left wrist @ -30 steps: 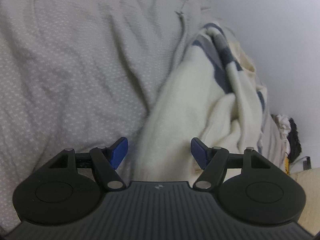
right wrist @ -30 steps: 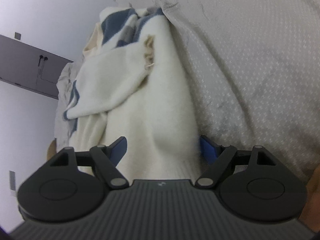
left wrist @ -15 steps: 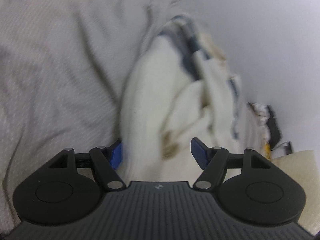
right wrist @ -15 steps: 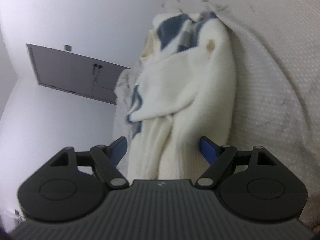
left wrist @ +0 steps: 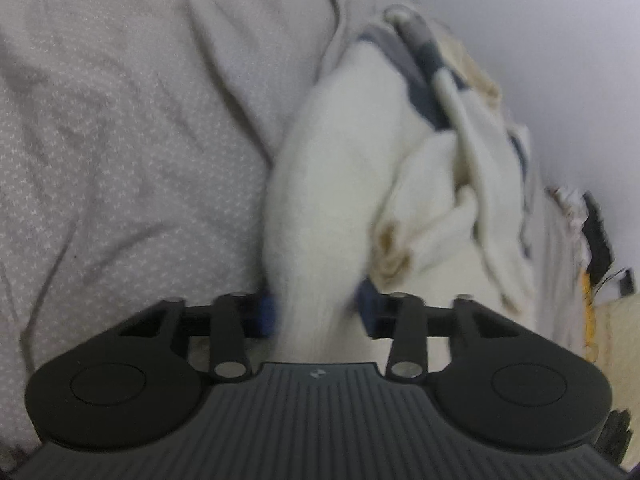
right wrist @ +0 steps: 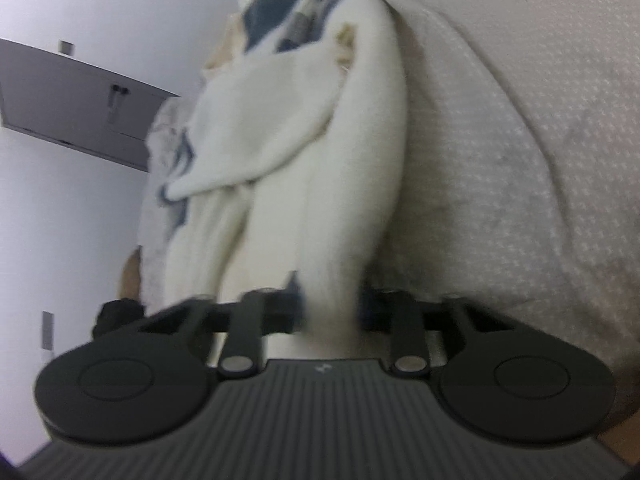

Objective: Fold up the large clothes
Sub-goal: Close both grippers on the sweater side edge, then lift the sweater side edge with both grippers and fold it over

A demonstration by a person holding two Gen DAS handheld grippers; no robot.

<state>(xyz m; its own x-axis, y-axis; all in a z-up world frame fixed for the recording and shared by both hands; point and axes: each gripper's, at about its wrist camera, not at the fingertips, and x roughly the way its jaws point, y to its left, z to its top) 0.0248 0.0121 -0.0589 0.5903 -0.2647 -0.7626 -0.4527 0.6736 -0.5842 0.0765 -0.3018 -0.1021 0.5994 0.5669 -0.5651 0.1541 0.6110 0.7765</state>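
A large cream fleece garment with blue and grey patches (left wrist: 344, 152) lies bunched on a grey dotted bedsheet (left wrist: 120, 128). My left gripper (left wrist: 316, 312) is shut on a cream edge of it, the cloth pinched between the blue pads. In the right wrist view the same garment (right wrist: 304, 128) hangs stretched from my right gripper (right wrist: 332, 308), which is shut on another cream edge. A sleeve cuff (left wrist: 392, 248) lies folded over the middle. Both views are blurred by motion.
The bedsheet (right wrist: 500, 128) spreads to the right in the right wrist view. A white wall (left wrist: 540, 40) runs along the far side of the bed. A grey cabinet door (right wrist: 80, 104) shows on the wall. Dark and yellow items (left wrist: 592, 248) lie at the bed's end.
Both grippers went from open around the cream cloth to shut on it. The garment is now lifted and pulled taut, and both views have tilted upward.
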